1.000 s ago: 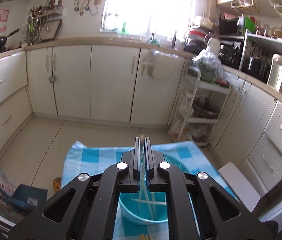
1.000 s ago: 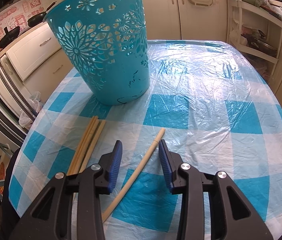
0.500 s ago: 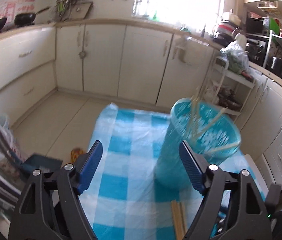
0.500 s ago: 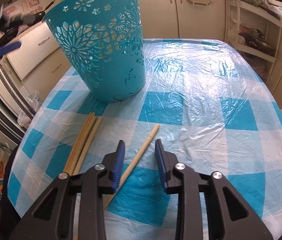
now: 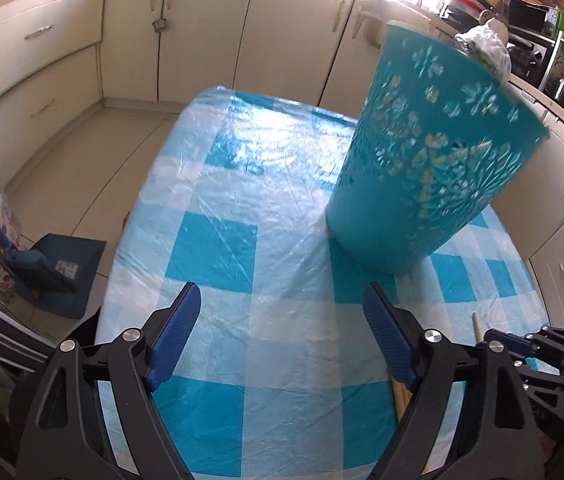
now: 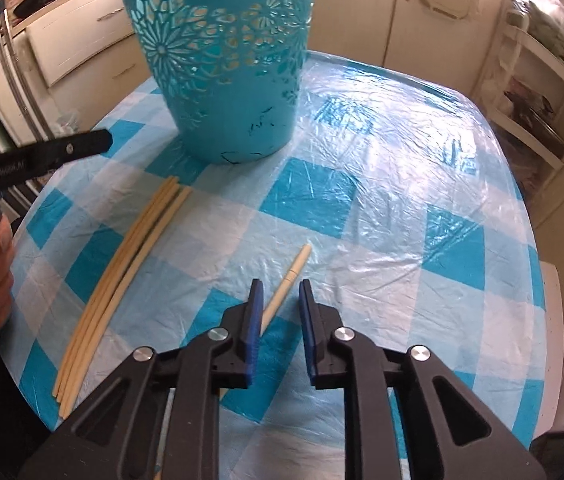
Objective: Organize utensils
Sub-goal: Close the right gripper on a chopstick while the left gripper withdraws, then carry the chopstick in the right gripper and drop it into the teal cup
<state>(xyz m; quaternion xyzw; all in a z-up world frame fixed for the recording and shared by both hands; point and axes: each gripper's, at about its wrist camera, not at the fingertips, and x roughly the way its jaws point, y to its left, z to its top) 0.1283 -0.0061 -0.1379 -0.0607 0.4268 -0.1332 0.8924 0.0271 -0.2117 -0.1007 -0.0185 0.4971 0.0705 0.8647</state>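
A teal cut-out basket (image 6: 223,60) stands on the blue checked tablecloth (image 6: 382,200); it also shows in the left wrist view (image 5: 426,160), with pale sticks visible through its holes. A bundle of several pale chopsticks (image 6: 121,276) lies left of my right gripper. A single chopstick (image 6: 288,280) lies between the fingers of my right gripper (image 6: 279,300), which is partly closed around it without touching. My left gripper (image 5: 282,328) is wide open and empty above the cloth, left of the basket.
Cream kitchen cabinets (image 5: 201,28) surround the table. A shelf rack (image 6: 538,92) stands at the right. A dark blue box (image 5: 61,272) and bags lie on the floor at the left. The table edge (image 5: 129,232) is near the left gripper.
My left gripper opened above the basket, released its chopstick into it, then moved down and left over the cloth. My right gripper advanced over the single chopstick and narrowed its jaws.
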